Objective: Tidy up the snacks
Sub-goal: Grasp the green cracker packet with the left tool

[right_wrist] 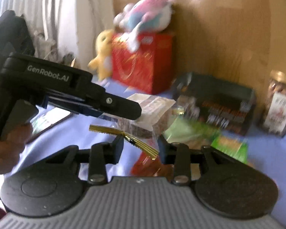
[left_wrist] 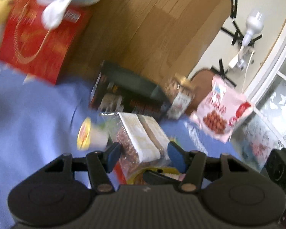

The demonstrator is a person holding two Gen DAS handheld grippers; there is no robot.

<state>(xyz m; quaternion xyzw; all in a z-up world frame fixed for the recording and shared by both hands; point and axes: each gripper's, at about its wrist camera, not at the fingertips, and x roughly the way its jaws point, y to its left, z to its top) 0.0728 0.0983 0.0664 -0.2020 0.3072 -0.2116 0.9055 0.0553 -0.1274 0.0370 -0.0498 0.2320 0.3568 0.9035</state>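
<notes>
A clear bag of brown snack with a white label (left_wrist: 143, 133) sits between the blue pads of my left gripper (left_wrist: 145, 155), which is shut on it. In the right wrist view the left gripper (right_wrist: 131, 110) reaches in from the left, its tip over the same bag (right_wrist: 156, 105), which is tilted above the blue cloth. The bag's gold sealed strip (right_wrist: 108, 129) runs between the fingers of my right gripper (right_wrist: 141, 147), which stands open and does not pinch it. A green packet (right_wrist: 200, 133) and a red packet (right_wrist: 148, 164) lie just below.
A dark box (left_wrist: 127, 93), a gold-lidded jar (left_wrist: 181, 95) and a pink snack bag (left_wrist: 219, 112) stand behind. A yellow-lidded cup (left_wrist: 89, 133) lies to the left. A red box (left_wrist: 38, 43) with plush toys on it stands against the wooden panel (left_wrist: 162, 28).
</notes>
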